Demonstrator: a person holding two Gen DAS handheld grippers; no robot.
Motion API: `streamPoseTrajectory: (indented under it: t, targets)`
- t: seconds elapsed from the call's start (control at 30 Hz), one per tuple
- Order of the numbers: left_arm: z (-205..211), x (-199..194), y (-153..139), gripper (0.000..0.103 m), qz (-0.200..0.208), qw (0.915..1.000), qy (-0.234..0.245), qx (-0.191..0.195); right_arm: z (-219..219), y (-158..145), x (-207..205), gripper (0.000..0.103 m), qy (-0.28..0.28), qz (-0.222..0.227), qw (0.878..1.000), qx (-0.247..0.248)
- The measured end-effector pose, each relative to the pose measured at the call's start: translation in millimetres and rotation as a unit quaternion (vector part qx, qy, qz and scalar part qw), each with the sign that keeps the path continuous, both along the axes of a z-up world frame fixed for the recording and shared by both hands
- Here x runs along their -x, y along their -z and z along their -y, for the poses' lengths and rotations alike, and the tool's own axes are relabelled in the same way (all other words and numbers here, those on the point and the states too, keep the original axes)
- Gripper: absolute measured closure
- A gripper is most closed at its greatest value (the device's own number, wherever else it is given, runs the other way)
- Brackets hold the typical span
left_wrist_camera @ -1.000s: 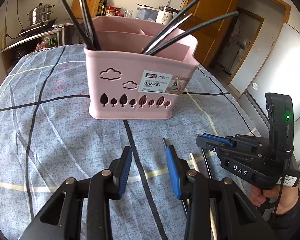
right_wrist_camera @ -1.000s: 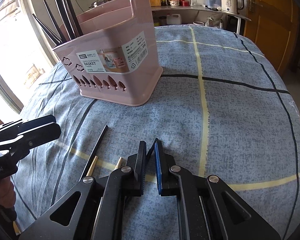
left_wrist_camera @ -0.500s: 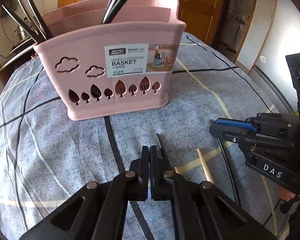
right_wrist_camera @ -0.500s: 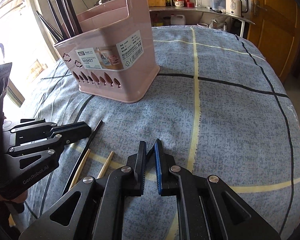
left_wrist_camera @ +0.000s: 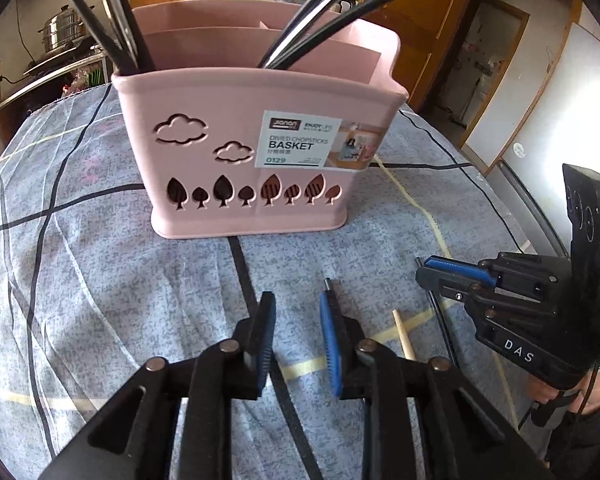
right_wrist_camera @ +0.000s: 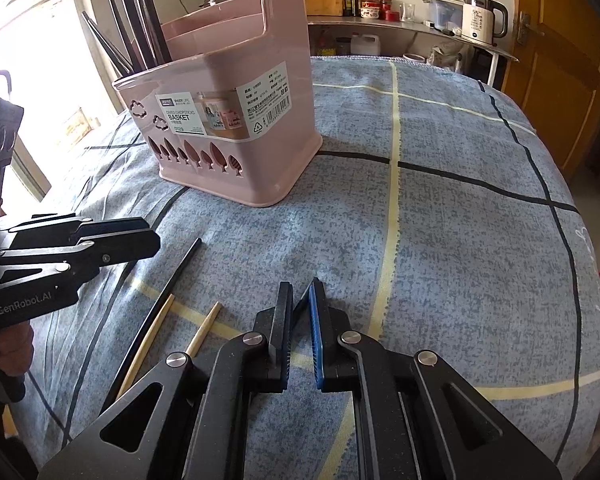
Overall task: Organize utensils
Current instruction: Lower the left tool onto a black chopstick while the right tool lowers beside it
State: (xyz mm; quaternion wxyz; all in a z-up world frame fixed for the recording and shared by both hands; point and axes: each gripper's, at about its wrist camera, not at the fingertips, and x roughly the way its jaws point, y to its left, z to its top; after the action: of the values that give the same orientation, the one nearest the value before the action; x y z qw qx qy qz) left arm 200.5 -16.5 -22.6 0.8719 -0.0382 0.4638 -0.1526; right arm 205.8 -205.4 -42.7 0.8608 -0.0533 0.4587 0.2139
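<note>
Before the pink basket (left_wrist_camera: 256,160), left tool (left_wrist_camera: 296,334) reopened, empty, right tool (right_wrist_camera: 300,326) unchanged, nearly shut, empty

Smooth pink plastic basket (left_wrist_camera: 256,168) with a glossy paper label (left_wrist_camera: 300,145) on a matt woven checked cloth (right_wrist_camera: 460,208)

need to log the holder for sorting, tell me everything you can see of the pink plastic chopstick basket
The pink plastic chopstick basket is a glossy, rounded box standing upright on the blue-grey checked cloth. Inner walls split it into compartments. Cloud and tree shapes are cut through its front, beside a printed label reading BASKET that wraps round one corner. Dark chopsticks lean out of the front compartments at both ends. Neither gripper touches it.
</note>
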Motion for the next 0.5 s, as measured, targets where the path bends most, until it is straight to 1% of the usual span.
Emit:
streamPoseTrajectory:
  t: [0.1,0.13,0.2,0.27,0.3,0.33,0.37,0.4,0.43,0.5]
  targets:
    - [15,-7,7,0.076,-0.014,0.9998,0.004,-0.01,1,0,3,0.094,0.0,0.0,1.0,0.002]
    - [19,-8,9,0.074,-0.014,0.9997,0.006,-0.016,1,0,4,0.094,0.0,0.0,1.0,0.002]
    - [26,-5,12,0.072,-0.005,0.9994,0.013,-0.032,2,0,4,0.094,-0.001,0.0,1.0,0.003]
    - [33,-3,14,0.073,0.006,0.9981,0.023,-0.057,1,0,4,0.094,-0.002,0.0,1.0,0.004]
    - [35,-1,15,0.079,0.012,0.997,0.028,-0.071,0,0,4,0.095,-0.002,0.001,1.0,0.005]
    - [35,1,16,0.087,0.016,0.9959,0.029,-0.084,0,0,4,0.095,-0.003,0.001,1.0,0.007]
    - [36,2,17,0.09,0.019,0.9952,0.031,-0.091,0,0,4,0.095,-0.004,0.001,1.0,0.007]
    - [33,3,17,0.092,0.017,0.9954,0.031,-0.089,0,0,4,0.094,-0.004,0.001,1.0,0.007]
    - [29,3,17,0.092,0.015,0.9958,0.03,-0.085,0,0,4,0.094,-0.004,0.002,1.0,0.007]
    - [16,6,17,0.092,0.017,0.9954,0.024,-0.091,0,0,4,0.094,-0.003,0.001,1.0,0.006]
